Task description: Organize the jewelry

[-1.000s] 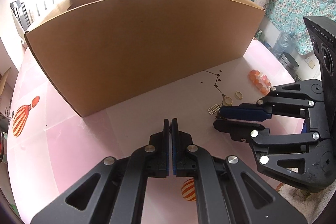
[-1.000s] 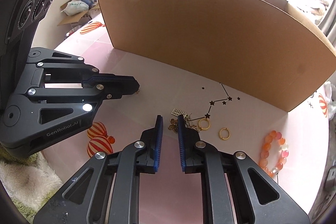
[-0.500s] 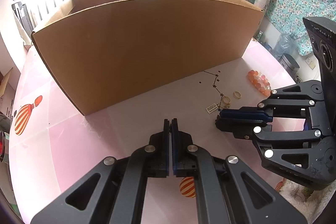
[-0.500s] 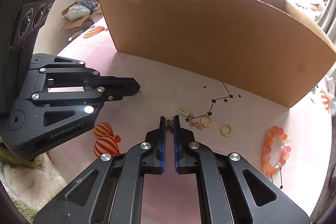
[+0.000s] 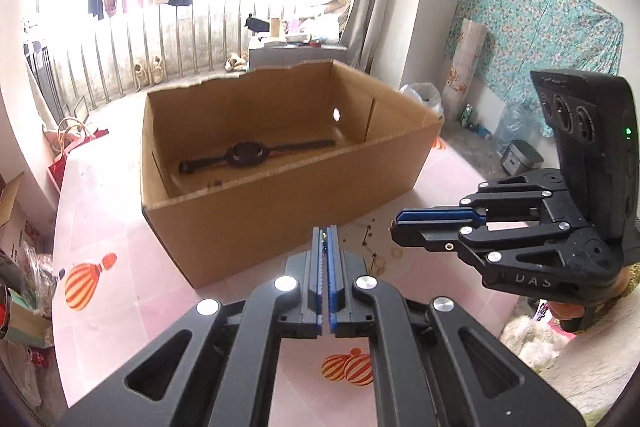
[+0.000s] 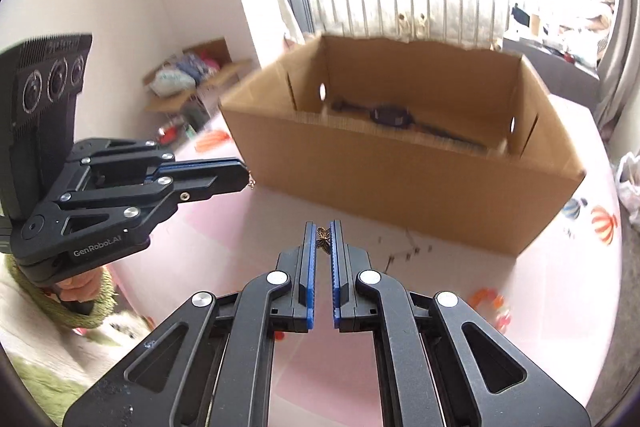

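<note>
cardboard box (image 5: 280,195) sitting open on pink tablecloth (image 5: 120,307) in left wrist view, holding dark watch (image 5: 244,157) on its floor. left gripper (image 5: 325,239) hovering in front of box's near wall, pads pressing together on something tiny and glinting, too small to name. right gripper (image 5: 394,229) hanging to the right, above the cloth, fingers pressed close. thin star chain (image 5: 368,231) and gold rings (image 5: 396,253) lying on cloth just below it, near box's corner.

moving to right wrist view, somewhat blurred: right gripper (image 6: 323,233) pinching small bronze butterfly charm (image 6: 323,238) between blue pads (image 6: 308,247), lifted clear of tablecloth (image 6: 240,247). left gripper (image 6: 246,179) hovering at left, fingers closed, tiny gold piece (image 6: 251,182) dangling at its tip. box (image 6: 400,179) standing beyond both, watch (image 6: 390,117) lying inside. star chain (image 6: 408,251) resting on cloth by box's near wall; orange bead bracelet (image 6: 490,301) lying blurred at lower right.
</note>
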`<act>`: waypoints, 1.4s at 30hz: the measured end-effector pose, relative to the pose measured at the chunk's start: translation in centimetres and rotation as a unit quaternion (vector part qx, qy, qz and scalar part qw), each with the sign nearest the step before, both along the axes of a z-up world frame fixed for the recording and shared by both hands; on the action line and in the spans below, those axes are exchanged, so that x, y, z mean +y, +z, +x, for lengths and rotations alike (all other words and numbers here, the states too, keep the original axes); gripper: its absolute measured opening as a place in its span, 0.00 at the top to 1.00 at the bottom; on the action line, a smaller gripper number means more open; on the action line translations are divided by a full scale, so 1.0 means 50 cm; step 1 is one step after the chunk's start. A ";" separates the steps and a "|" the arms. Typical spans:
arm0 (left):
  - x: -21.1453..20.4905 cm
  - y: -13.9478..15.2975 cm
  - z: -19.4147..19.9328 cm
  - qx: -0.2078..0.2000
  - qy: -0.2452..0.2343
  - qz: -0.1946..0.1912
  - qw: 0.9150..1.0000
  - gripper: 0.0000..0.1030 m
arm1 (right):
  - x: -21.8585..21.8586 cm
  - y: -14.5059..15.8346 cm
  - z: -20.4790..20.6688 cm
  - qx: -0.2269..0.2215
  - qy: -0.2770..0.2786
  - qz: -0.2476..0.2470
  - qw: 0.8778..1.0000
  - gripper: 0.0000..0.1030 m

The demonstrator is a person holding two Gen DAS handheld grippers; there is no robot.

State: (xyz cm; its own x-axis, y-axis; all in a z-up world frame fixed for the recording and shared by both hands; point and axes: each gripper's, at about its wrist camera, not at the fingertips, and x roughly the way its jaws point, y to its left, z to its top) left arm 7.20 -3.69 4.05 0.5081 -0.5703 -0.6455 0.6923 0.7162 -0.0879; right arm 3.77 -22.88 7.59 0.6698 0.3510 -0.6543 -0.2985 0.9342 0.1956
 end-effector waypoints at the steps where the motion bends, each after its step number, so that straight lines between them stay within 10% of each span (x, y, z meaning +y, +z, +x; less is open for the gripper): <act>1: 0.003 0.020 0.006 -0.004 -0.005 -0.012 1.000 0.98 | -0.013 0.021 0.004 -0.011 0.002 0.007 1.000 0.95; 9: -0.044 0.097 0.154 0.036 -0.020 -0.037 0.998 0.98 | -0.104 0.122 0.161 -0.011 0.019 0.054 0.998 0.95; 22: -0.164 -0.044 0.365 0.277 0.003 0.023 0.960 0.98 | -0.103 -0.025 0.394 0.205 0.038 0.003 0.978 0.95; 42: -0.174 -0.076 0.391 0.303 0.043 0.049 0.951 0.82 | -0.127 -0.043 0.445 0.222 0.009 0.010 0.975 0.95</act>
State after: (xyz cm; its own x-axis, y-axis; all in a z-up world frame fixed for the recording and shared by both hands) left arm 26.76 -12.38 0.24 0.0675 -0.4649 -0.8828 0.4744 0.7934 -0.3815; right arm 25.99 -29.21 5.44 0.3164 0.3765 -0.8707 -0.1971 0.9239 0.3279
